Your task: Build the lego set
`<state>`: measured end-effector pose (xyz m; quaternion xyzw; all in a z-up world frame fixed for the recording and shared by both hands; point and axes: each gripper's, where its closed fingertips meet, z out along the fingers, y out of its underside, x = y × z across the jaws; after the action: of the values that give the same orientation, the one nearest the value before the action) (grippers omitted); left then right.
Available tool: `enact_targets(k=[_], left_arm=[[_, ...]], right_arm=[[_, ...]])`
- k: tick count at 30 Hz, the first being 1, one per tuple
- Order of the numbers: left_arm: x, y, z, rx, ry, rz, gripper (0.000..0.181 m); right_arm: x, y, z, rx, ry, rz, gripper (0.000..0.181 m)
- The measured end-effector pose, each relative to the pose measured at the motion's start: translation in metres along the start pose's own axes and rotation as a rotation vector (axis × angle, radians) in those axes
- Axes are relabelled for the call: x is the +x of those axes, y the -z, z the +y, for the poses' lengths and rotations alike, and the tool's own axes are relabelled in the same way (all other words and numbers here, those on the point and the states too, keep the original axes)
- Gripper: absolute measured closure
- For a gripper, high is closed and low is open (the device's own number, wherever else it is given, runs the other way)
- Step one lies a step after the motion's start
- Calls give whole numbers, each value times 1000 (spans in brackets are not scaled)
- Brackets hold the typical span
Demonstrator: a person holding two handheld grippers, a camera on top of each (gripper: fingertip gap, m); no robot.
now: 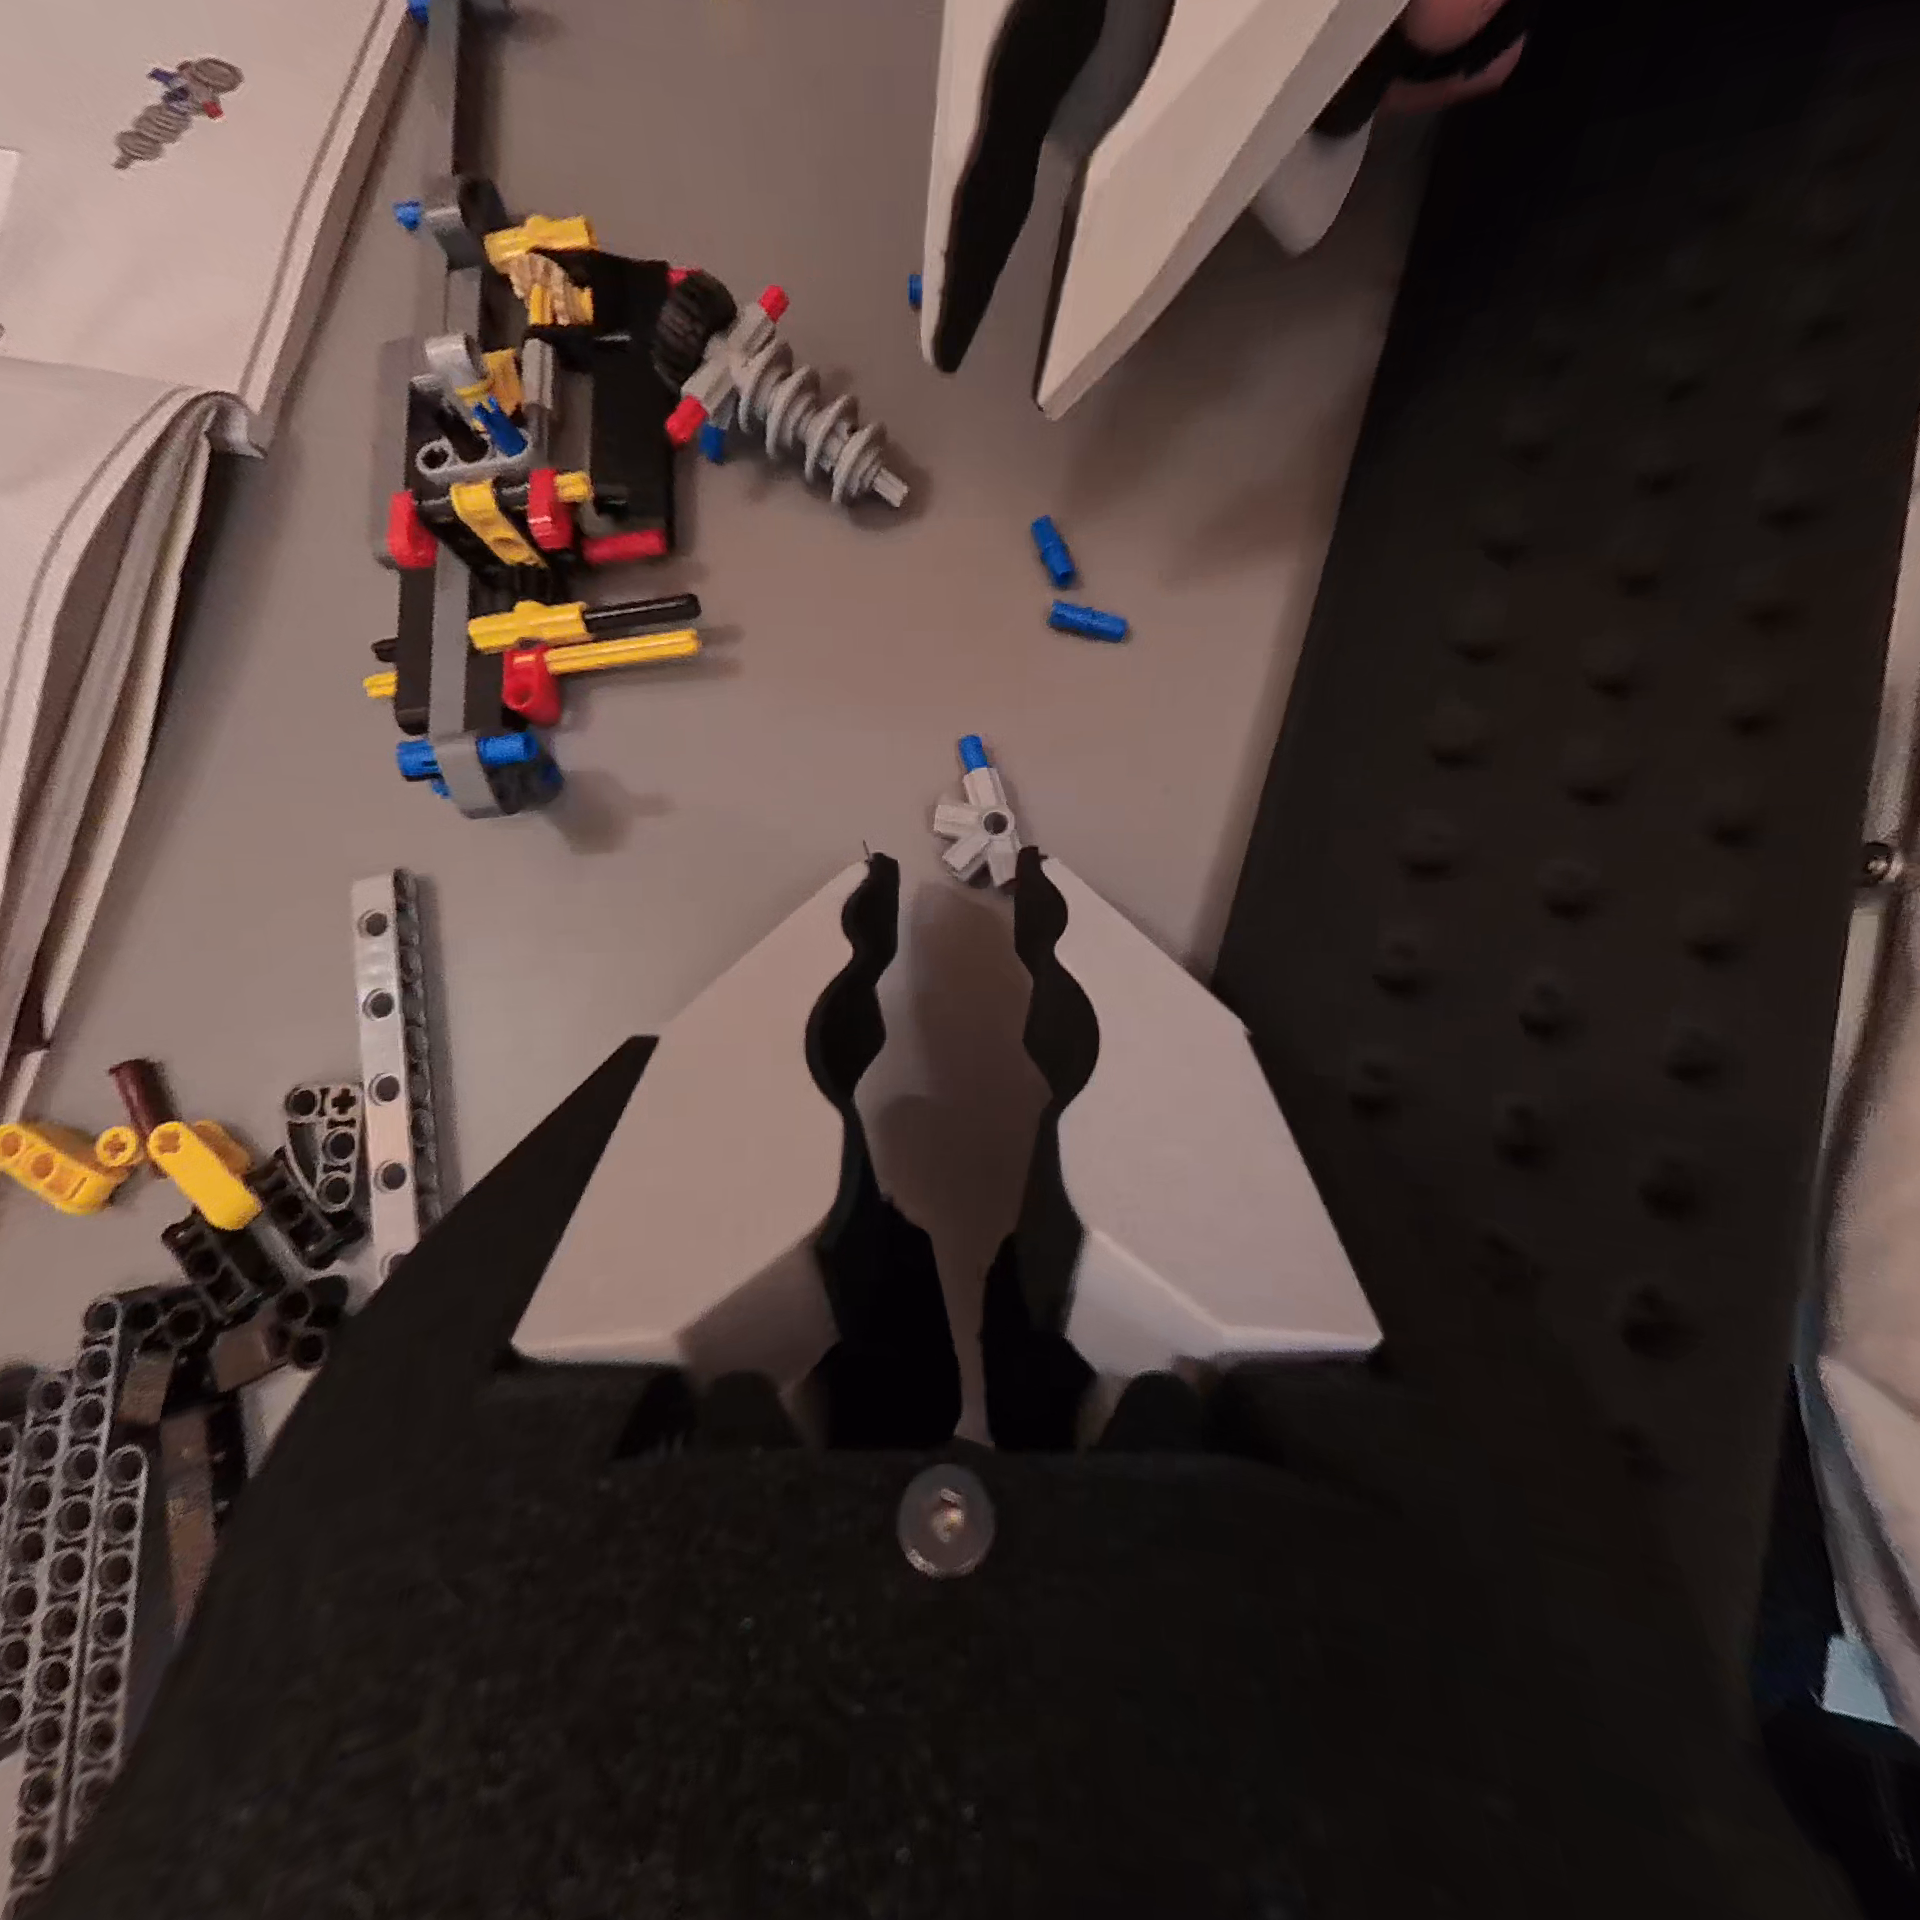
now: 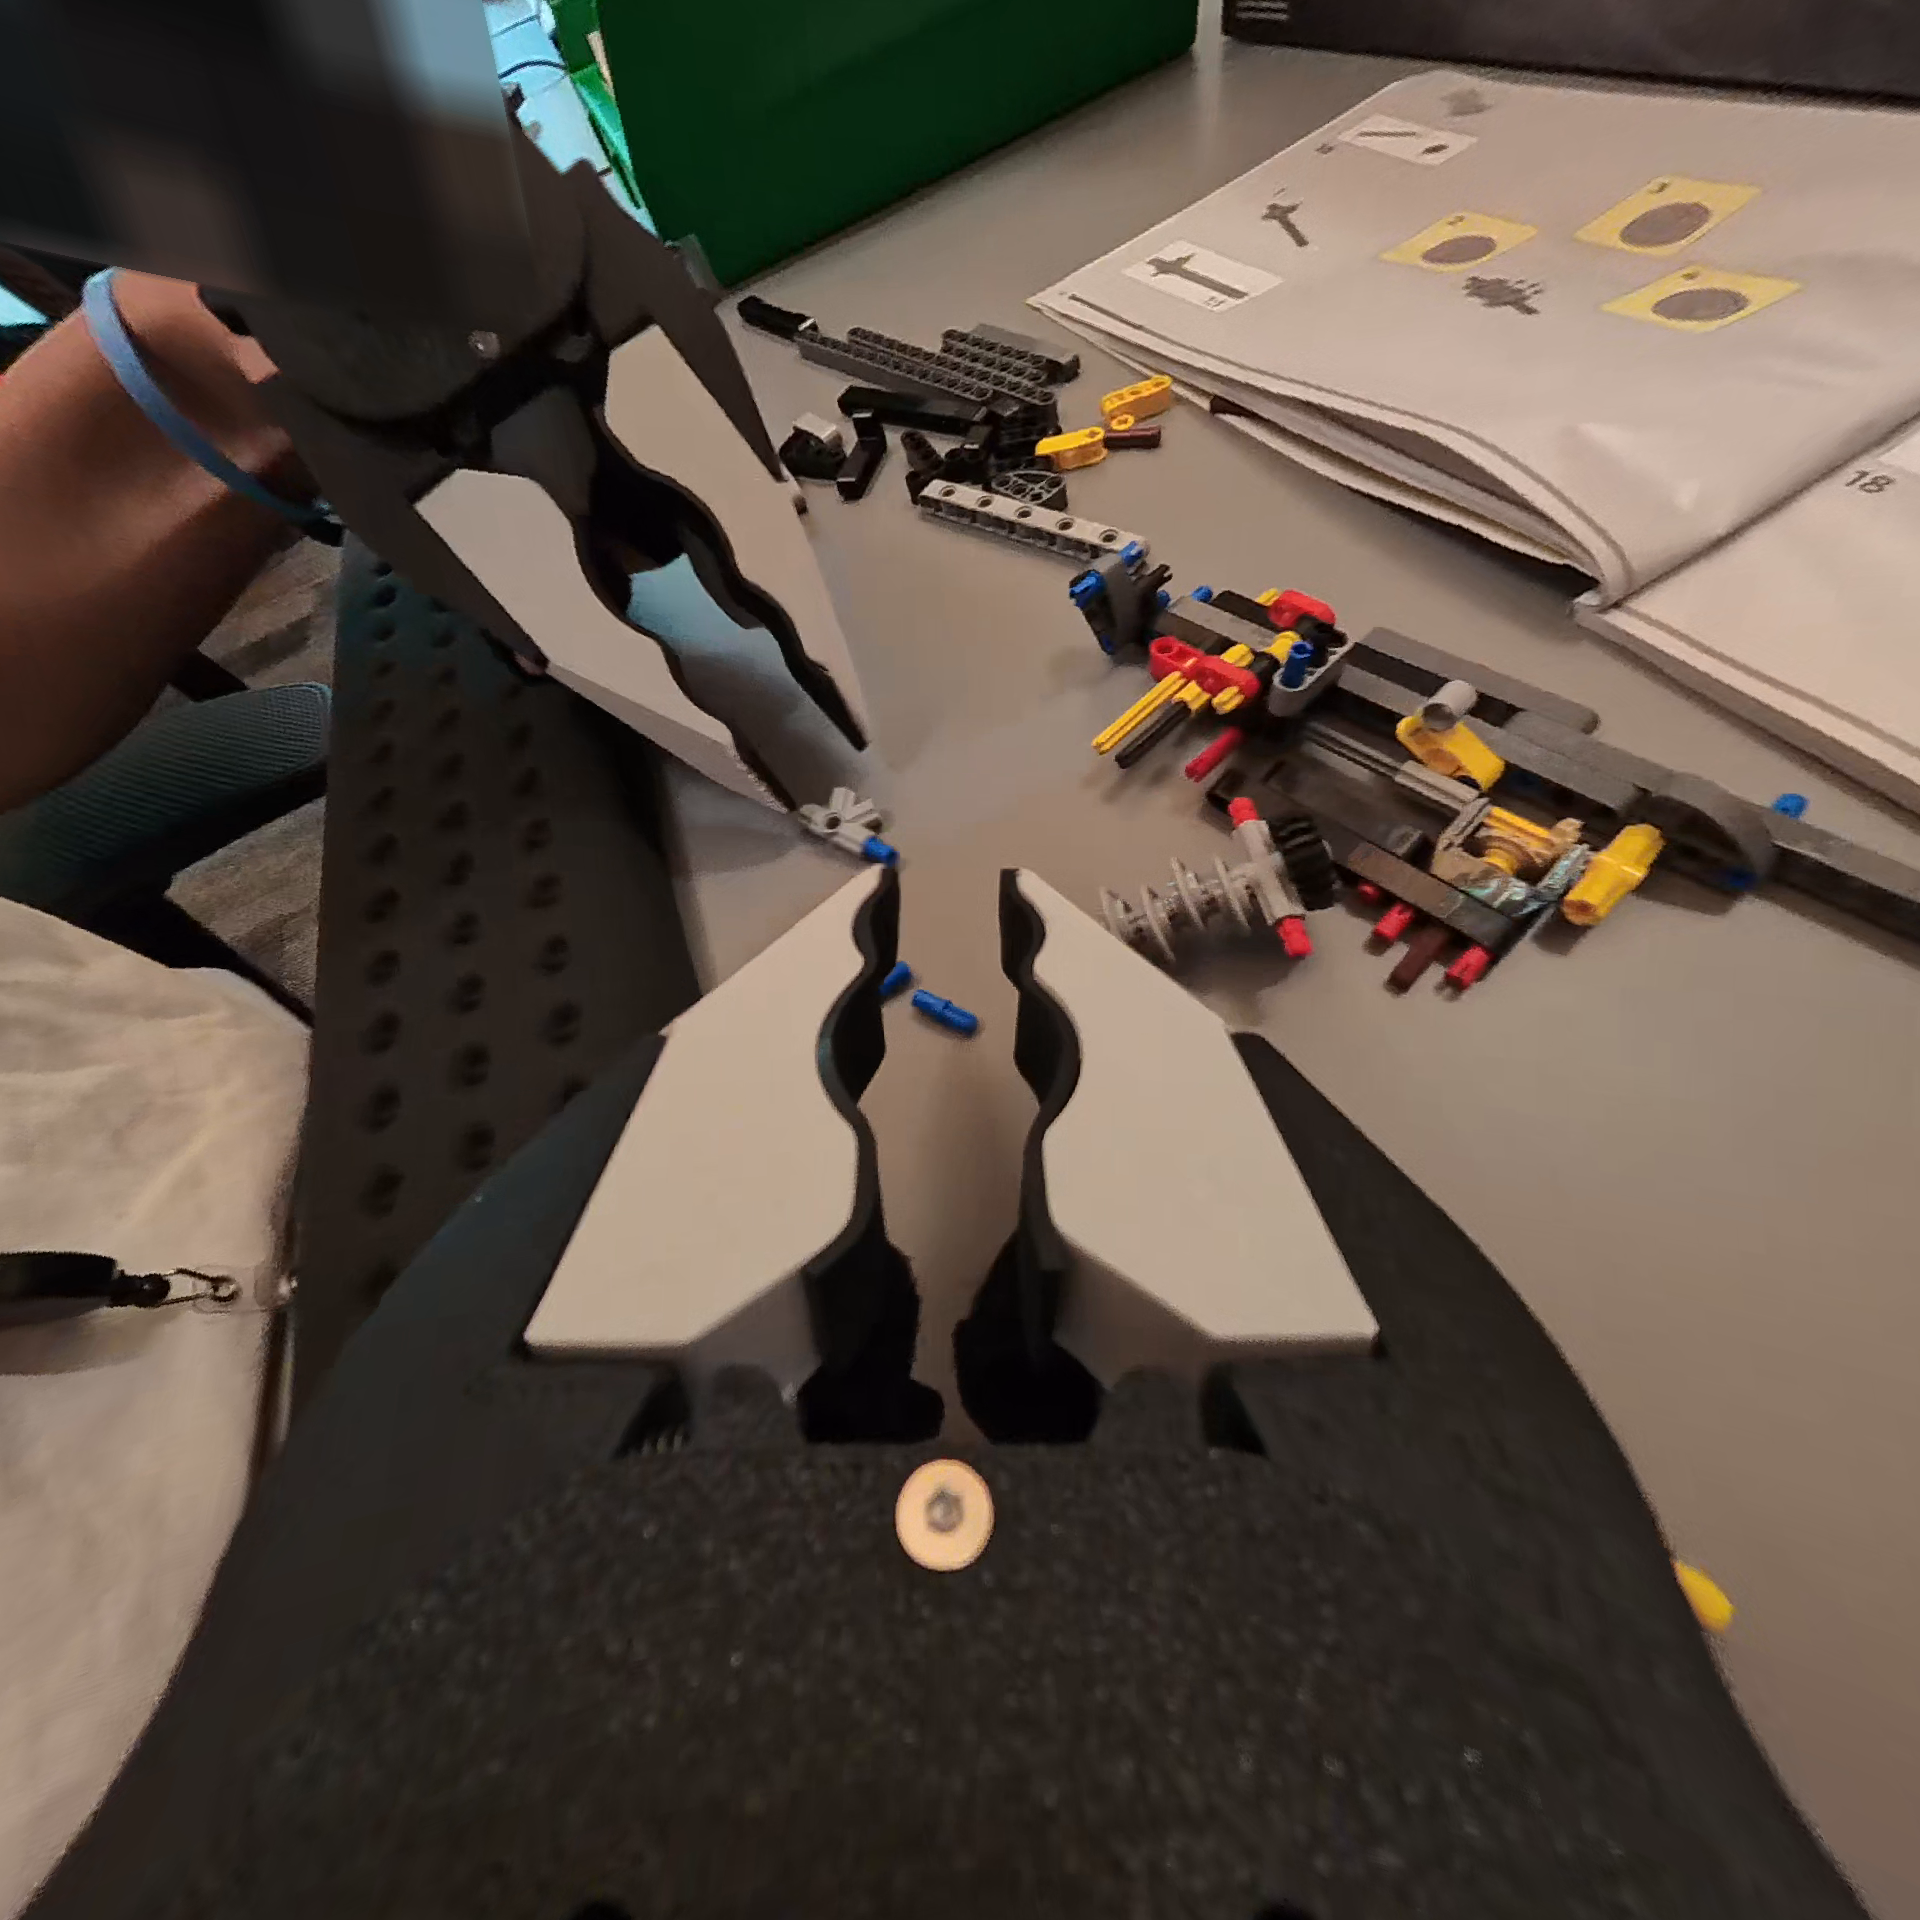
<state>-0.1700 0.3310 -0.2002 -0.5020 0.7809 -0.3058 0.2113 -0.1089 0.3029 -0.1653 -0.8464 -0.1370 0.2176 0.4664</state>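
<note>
— What do you see from your left wrist?

— My left gripper [image 1: 954, 854] hangs over the grey table [image 1: 831, 644] with its fingers apart and nothing between them. A small grey hub with a blue pin [image 1: 975, 812] lies on the table just past my right fingertip, touching it or nearly so; I cannot tell which. Two loose blue pins [image 1: 1070, 587] lie farther out. The half-built model [image 1: 520, 488], black, yellow, red and grey, sits to the left, with a grey screw piece [image 1: 805, 421] beside it. Loose beams [image 1: 94, 1475] are piled at the lower left, and the open instruction book [image 1: 156, 270] lies at the left edge. My right gripper [image 1: 1003, 384] comes in from the top

— And from your right wrist?

— My right gripper [image 2: 948, 883] is also parted and empty, above the table [image 2: 1558, 1195]. One blue pin [image 2: 943, 1010] shows between my fingers, lying on the table below. My left gripper [image 2: 826, 774] reaches down from the upper left, tips at the hub [image 2: 847, 821]. The model [image 2: 1382, 748] and screw piece [image 2: 1195, 899] lie to the right, the beams [image 2: 956, 416] beyond, the book [image 2: 1558, 343] at the upper right, and a green box [image 2: 883, 104] at the back
</note>
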Motion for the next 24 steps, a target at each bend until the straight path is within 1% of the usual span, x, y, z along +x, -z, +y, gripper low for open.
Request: enact_targets(k=[1, 7, 9, 11, 12, 13, 15, 16, 19, 20, 21, 24], left_arm=[[0, -1, 2, -13, -6, 7, 160], [5, 1, -9, 10, -15, 39, 156], [5, 0, -10, 4, -14, 28, 159], [0, -7, -3, -56, -32, -19, 161], [0, -10, 1, -83, -38, -27, 165], [2, -11, 0, -81, -36, -21, 173], [3, -12, 0, -96, -54, -20, 175], [2, -11, -1, -94, -90, -37, 175], [-6, -5, -14, -55, -256, -134, 175], [-7, -2, -18, -53, -292, -142, 175], [-4, 0, -22, -47, -310, -128, 175], [3, 6, -39, 11, -304, -68, 175]], right_arm=[[-1, -1, 0, -7, -13, -17, 163], [-8, -7, 9, -83, -68, -110, 163], [-10, -9, 6, -69, -44, -113, 164], [-12, -11, 4, -61, -37, -117, 166], [-13, -13, 3, -59, -42, -125, 166], [-13, -15, 3, -61, -53, -134, 165], [-13, -16, 2, -59, -80, -139, 165], [-13, -17, 1, -51, -93, -152, 165], [-23, -14, -9, -12, -176, -264, 158], [-24, -15, -10, -11, -189, -282, 155], [-24, -15, -10, -19, -171, -286, 154], [-23, -17, -10, -18, -29, -225, 160]])
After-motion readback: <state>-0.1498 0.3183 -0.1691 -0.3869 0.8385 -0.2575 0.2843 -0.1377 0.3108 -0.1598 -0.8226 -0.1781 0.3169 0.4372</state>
